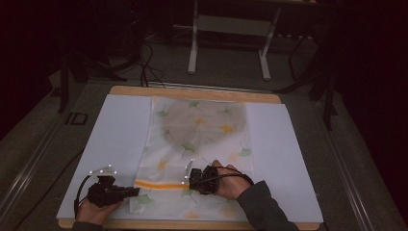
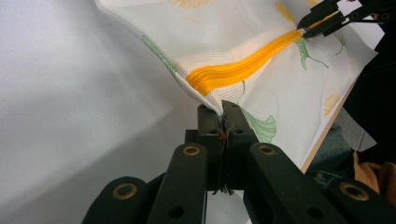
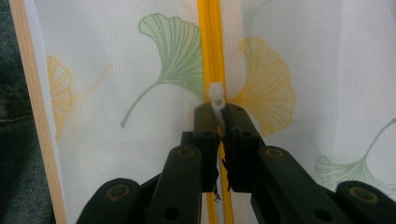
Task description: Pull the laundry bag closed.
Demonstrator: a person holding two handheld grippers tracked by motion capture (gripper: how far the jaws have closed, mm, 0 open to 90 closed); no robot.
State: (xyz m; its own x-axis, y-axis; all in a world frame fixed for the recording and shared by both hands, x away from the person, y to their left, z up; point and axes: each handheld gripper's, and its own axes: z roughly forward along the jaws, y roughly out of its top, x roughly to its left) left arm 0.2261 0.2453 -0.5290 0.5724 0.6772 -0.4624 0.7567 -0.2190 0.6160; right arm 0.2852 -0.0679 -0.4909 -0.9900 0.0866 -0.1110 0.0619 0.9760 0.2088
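**Inspector A:** The mesh laundry bag [image 1: 197, 154], white with a ginkgo-leaf print, lies flat on the white board [image 1: 115, 139]. Its orange zipper [image 1: 156, 184] runs across the end nearest the person. The left gripper [image 1: 132, 191] has its jaws closed on the bag's corner at the left end of the zipper; in the left gripper view that corner [image 2: 215, 103] is lifted off the board. The right gripper [image 3: 219, 114] has its jaws closed on the white zipper pull [image 3: 216, 95], partway along the zipper and to the right of the pinched corner.

**Inspector B:** Risks from here?

**Inspector A:** Three, in my judgement. The pull is small and only its base sits between the jaws, so a tug off the zipper's line could slip it free. If the left gripper gives way, the mesh would bunch toward the slider rather than let it travel. Loose mesh beside the zipper could also catch in the slider and jam it.

**Inspector B:** Surface and surroundings?

**Inspector A:** The white board rests on a wooden tabletop [image 1: 192, 92], whose edge shows beyond the bag's far end and along the near side. The bag leaves bare board to either side of it. Beyond the tabletop the room is dim: grey carpet, cables trailing on the floor, and a pale metal frame [image 1: 231, 29] standing well back from the bag. Both of the person's hands enter from the near edge, a dark sleeve [image 1: 262, 207] on the right.
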